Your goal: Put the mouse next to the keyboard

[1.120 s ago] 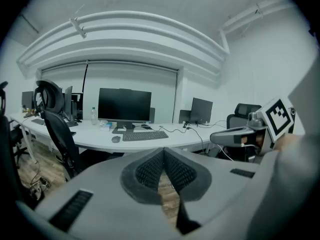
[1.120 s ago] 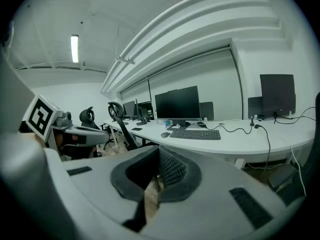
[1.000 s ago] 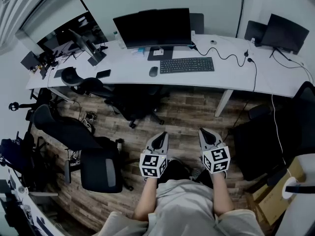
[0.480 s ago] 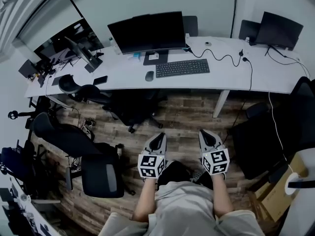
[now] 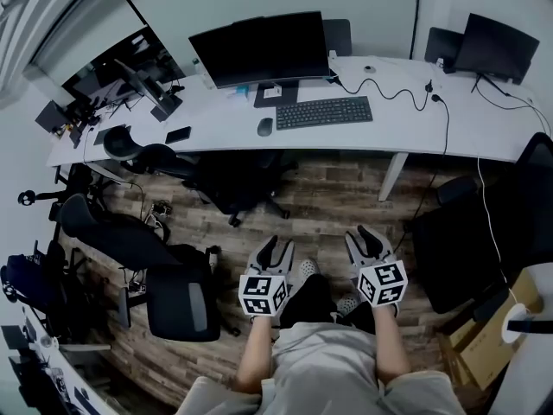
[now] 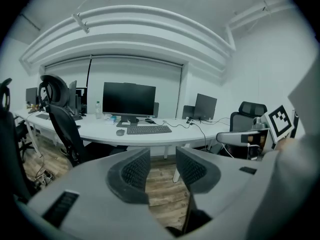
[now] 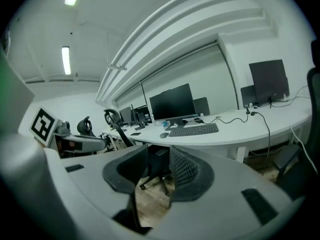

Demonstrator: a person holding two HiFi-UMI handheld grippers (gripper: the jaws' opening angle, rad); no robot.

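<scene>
My left gripper [image 5: 270,253] and right gripper [image 5: 367,239] are both empty, with their jaws opening on nothing. They sit at lower centre of the head view, close to my body, above the floor [image 5: 328,188]. The mouse [image 5: 264,126] lies well apart from them, up the frame on the desk [image 5: 484,132], just left of the keyboard [image 5: 324,111], whose long axis runs left to right along the desk edge. It is almost straight ahead of the left gripper, so I judge that one nearer.
</scene>
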